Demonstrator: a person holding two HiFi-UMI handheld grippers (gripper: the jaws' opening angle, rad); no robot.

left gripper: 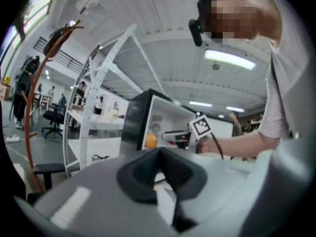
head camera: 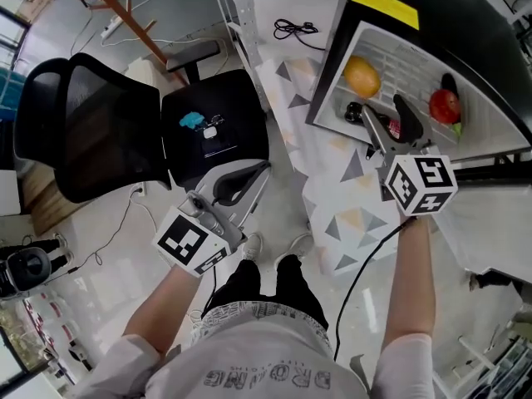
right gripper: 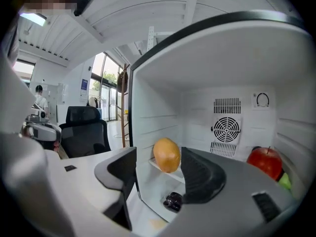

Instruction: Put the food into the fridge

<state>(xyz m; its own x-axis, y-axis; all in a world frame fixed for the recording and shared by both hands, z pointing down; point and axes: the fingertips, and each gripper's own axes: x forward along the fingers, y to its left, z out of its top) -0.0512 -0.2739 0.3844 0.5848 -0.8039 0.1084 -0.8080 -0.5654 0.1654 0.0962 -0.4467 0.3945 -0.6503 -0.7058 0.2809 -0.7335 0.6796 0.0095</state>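
Nearest the lens, right gripper [right gripper: 159,176]: fingers [right gripper: 205,174] spread wide, empty, poised at the mouth of the fridge [right gripper: 237,43].

Framed in that gap but lying well beyond it: yellow-orange fruit [right gripper: 167,154], resting on the left shelf inside the fridge, touched by neither finger. Farther right, against the inner wall: red apple [right gripper: 264,162], with a green piece [right gripper: 285,180] just beside it, too little shown to name. Below the shelf, near the front edge of the fridge floor: small dark item [right gripper: 173,200], kind not discernible.

Lower and well apart from the fridge, at hip level: left gripper [left gripper: 158,167], fingers pressed together, carrying nothing that can be made out.

Behind it, office chair [head camera: 91,123], with a teal object [head camera: 192,120] on the seat; food or not, cannot be told. Underfoot, a patterned floor mat [head camera: 332,214].

Step in hand, by judgement: placing appears complete for the pieces shown, all lying inside the fridge and free of both grippers.

Next move, by judgement: calls for drawing the open right gripper straight back out without brushing the fruit on the shelf edge, then either fetching any remaining food or closing the fridge. Door not identifiable in any view, so no reach toward it can be planned from here.
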